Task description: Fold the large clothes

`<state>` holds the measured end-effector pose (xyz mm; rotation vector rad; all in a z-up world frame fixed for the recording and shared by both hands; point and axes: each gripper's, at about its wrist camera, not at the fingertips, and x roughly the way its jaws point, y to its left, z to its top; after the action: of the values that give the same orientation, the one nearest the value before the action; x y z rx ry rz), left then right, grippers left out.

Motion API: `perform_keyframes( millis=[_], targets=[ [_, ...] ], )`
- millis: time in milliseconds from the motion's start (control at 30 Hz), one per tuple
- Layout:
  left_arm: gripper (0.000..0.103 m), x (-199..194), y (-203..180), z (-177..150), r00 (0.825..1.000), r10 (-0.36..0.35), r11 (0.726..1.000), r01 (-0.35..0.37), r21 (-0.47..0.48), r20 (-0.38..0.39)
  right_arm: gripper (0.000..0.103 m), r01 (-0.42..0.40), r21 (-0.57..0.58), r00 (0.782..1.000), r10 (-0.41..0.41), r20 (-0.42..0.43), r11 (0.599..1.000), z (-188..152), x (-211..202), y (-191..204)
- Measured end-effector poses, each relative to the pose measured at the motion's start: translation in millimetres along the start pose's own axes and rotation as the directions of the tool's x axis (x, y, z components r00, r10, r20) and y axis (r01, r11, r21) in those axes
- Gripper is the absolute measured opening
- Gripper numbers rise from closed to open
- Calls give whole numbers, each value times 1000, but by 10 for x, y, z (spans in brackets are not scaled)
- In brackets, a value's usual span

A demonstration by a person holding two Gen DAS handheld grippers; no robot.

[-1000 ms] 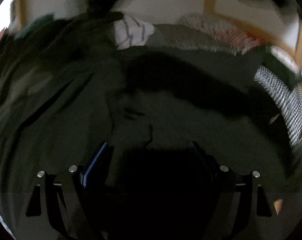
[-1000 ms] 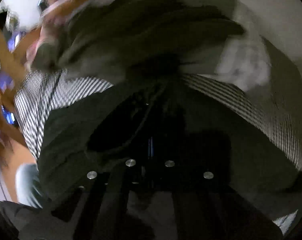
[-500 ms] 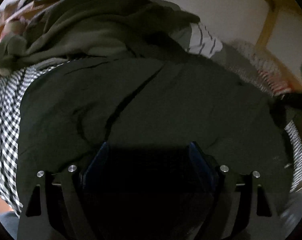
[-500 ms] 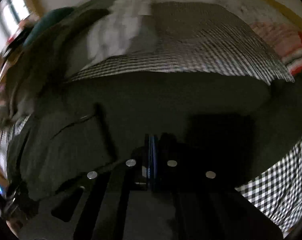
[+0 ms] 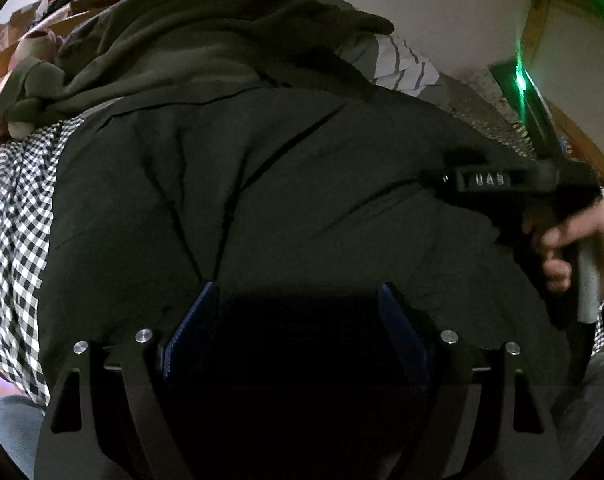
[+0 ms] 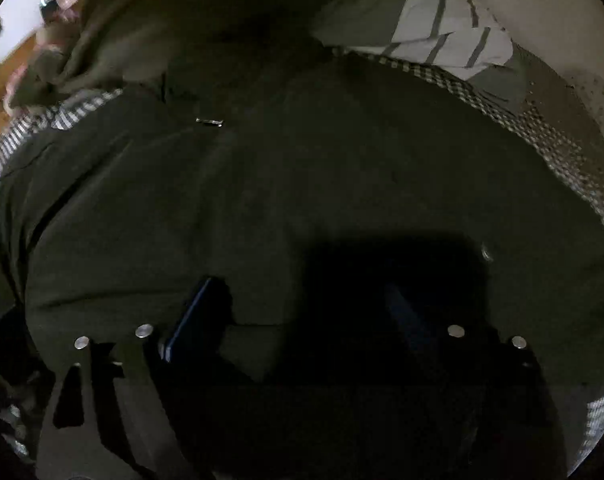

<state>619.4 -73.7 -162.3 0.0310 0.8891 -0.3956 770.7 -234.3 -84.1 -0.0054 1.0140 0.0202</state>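
A large dark green garment [image 5: 262, 184] lies spread over a black-and-white checked sheet [image 5: 14, 216]. My left gripper [image 5: 298, 312] hovers over its near part, open, with only the flat cloth below the blue pads [image 5: 190, 328]. In the right wrist view the same garment [image 6: 302, 184] fills the picture, with a small metal zip pull [image 6: 209, 121] on it. My right gripper [image 6: 298, 308] is low over the cloth and its jaws are opening; cloth lies under them, but neither pad presses on it. A hand [image 5: 582, 240] holds that gripper at the garment's right side.
A heap of olive-green clothing [image 5: 182, 40] is piled behind the garment. Beside it lies a white cloth with grey stripes [image 5: 402, 64]. A pale wall and a wooden beam [image 5: 538, 20] stand at the back right, and more clutter sits at the back left.
My right gripper, shut before with dark cloth bunched at its tips, now has its jaws wide apart and has sunk close to the garment. My left gripper slid across the garment and rolled.
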Motion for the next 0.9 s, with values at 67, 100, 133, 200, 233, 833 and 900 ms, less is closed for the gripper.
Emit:
perform_keyframes(
  millis=[67,100,133,200,233,833,900],
  targets=[
    [80,10,-15,-15,1000,7,1000,-7,8,6,71,43,75,999,-45,21,996,-50,-108,-127],
    [80,18,-32,-27,1000,19,1000,-19,17,9,61,50,106,998,-53,31,993,-81,-195,-176],
    [80,22,-47,-36,1000,27,999,-27,23,12,63,72,116,996,-79,50,991,-106,-316,-195],
    [80,26,-70,-57,999,45,998,-46,34,20,79,98,43,993,-100,67,994,-161,-458,-81],
    [80,29,-79,-58,998,52,998,-52,36,21,90,100,4,993,-100,62,995,-187,-446,-32],
    [84,-211,-669,141,994,23,984,-41,173,108,95,-23,420,963,-92,252,907,-859,-1173,-1653],
    [90,-208,-1078,212,992,-46,964,14,266,117,96,-30,493,950,-129,285,869,-981,-1349,-2001]
  ],
)
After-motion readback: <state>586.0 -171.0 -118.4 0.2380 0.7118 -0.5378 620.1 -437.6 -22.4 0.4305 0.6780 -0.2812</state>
